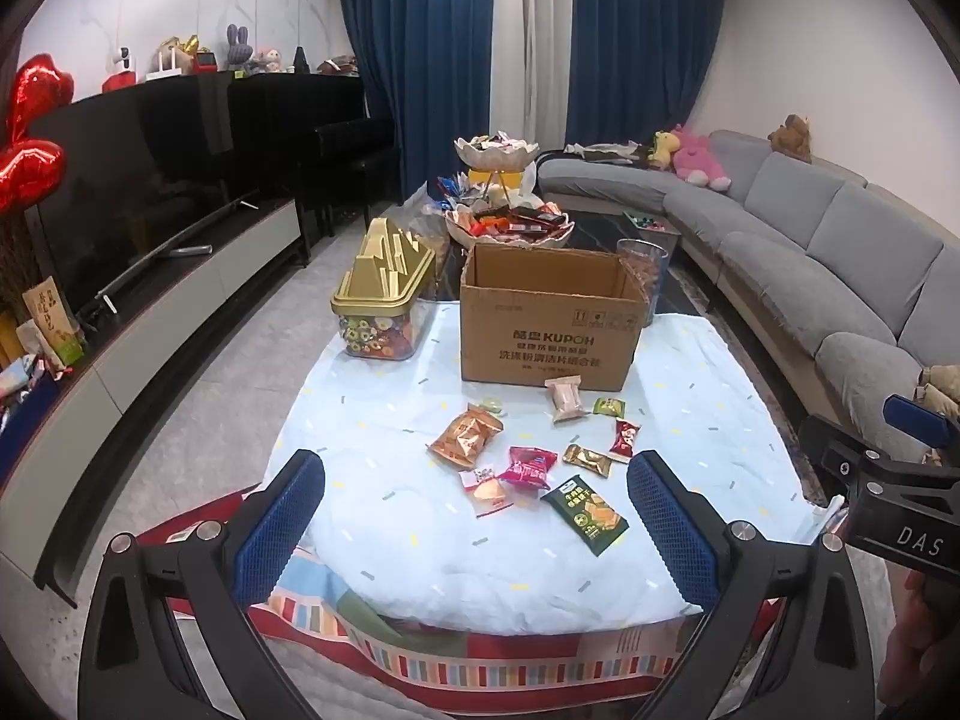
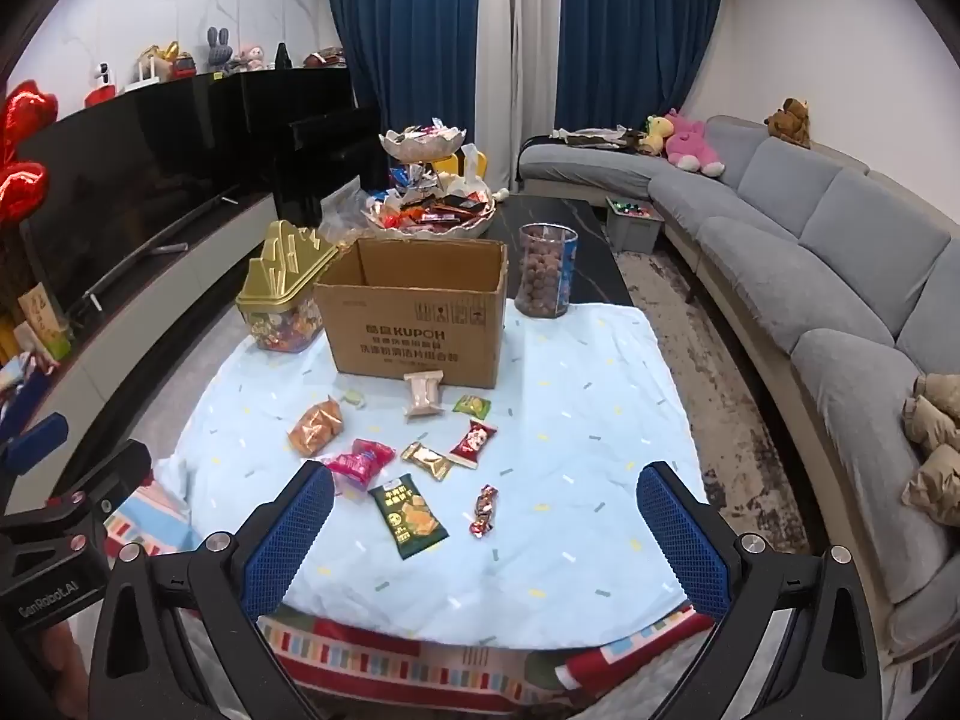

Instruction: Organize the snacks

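Note:
Several small snack packets lie loose on a pale blue cloth (image 1: 420,552) (image 2: 570,420): an orange bag (image 1: 465,435) (image 2: 315,426), a pink one (image 1: 528,468) (image 2: 363,459), a dark green one (image 1: 591,513) (image 2: 408,516), a gold one (image 2: 426,459) and a red one (image 2: 474,443). A twisted candy (image 2: 485,510) rests apart. Behind them stands an open cardboard box (image 1: 549,324) (image 2: 414,312). My left gripper (image 1: 477,522) and right gripper (image 2: 486,534) both hover open over the cloth's near edge, nothing between their fingers.
Left of the box stands a gold-lidded candy container (image 1: 384,300) (image 2: 282,294), to its right a clear jar of brown balls (image 2: 546,276). Tiered snack bowls (image 1: 510,222) sit behind. A grey sofa (image 2: 810,276) runs along the right, a TV unit (image 1: 150,228) along the left.

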A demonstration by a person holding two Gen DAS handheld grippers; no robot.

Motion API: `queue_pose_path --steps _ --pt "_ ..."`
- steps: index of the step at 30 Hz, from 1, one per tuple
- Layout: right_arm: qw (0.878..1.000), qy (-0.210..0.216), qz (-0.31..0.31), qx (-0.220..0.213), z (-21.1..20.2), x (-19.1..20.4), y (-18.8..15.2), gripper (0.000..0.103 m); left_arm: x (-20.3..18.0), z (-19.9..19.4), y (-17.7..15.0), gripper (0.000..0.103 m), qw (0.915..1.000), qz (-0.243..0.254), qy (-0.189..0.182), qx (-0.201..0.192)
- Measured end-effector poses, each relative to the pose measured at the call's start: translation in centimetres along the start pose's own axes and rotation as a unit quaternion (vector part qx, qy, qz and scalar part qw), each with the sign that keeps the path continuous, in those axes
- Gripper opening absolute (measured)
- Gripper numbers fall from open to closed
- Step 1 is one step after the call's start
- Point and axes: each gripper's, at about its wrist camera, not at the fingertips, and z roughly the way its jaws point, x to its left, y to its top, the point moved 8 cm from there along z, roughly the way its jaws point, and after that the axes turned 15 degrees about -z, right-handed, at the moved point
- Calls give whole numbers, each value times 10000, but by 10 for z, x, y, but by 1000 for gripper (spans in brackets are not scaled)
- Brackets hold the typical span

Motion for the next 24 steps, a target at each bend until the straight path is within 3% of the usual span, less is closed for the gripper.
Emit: queue_pose_path --steps 24 --pt "9999 -9 5 -155 -10 -1 6 103 1 -4 0 103 9999 -24 -117 63"
